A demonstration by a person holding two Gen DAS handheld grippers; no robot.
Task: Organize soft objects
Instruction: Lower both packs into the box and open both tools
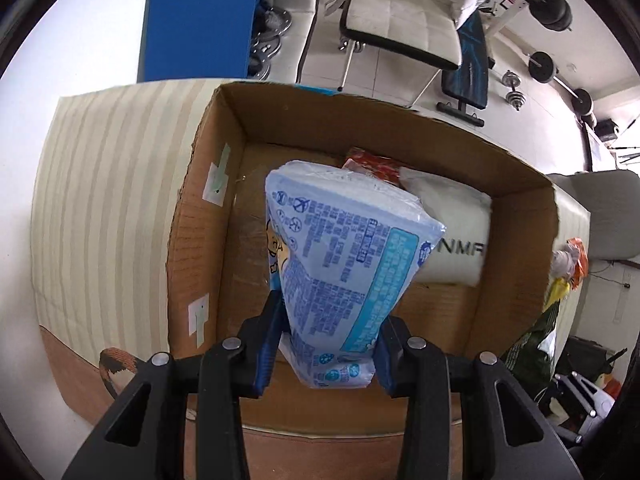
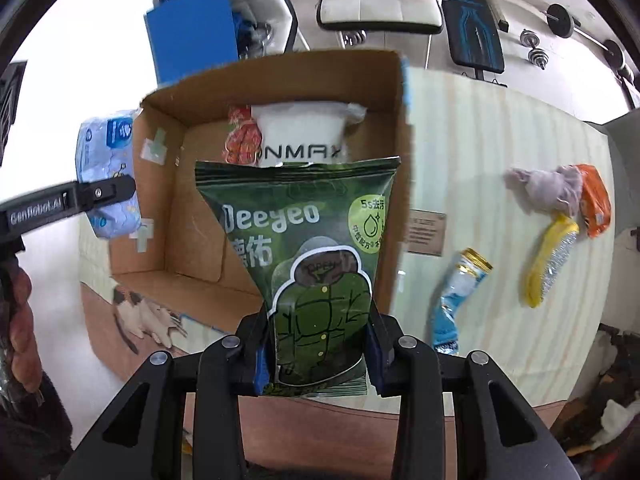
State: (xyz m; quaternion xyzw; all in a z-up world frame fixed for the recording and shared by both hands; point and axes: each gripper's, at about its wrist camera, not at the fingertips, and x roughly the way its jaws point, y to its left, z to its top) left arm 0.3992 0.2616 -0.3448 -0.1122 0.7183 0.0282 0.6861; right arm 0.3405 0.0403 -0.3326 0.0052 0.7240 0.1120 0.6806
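Clearly both packs are mid-carry toward the cardboard box (image 1: 208,216). On the left, the left tool (image 1: 326,344) is clamped on a pale blue tissue pack (image 1: 344,248), hanging over the box's open floor. The right tool (image 2: 318,350) pinches a green wipes pouch (image 2: 308,248) near the box's near wall. Next, probably, each should be lowered into free floor and let go; a white bundle (image 2: 300,128) and red packet (image 2: 240,140) fill the far end. Rightward on the table (image 2: 480,140) lie a blue sachet (image 2: 456,296), yellow brush (image 2: 548,260), grey cloth (image 2: 548,188) and orange pack (image 2: 596,200).
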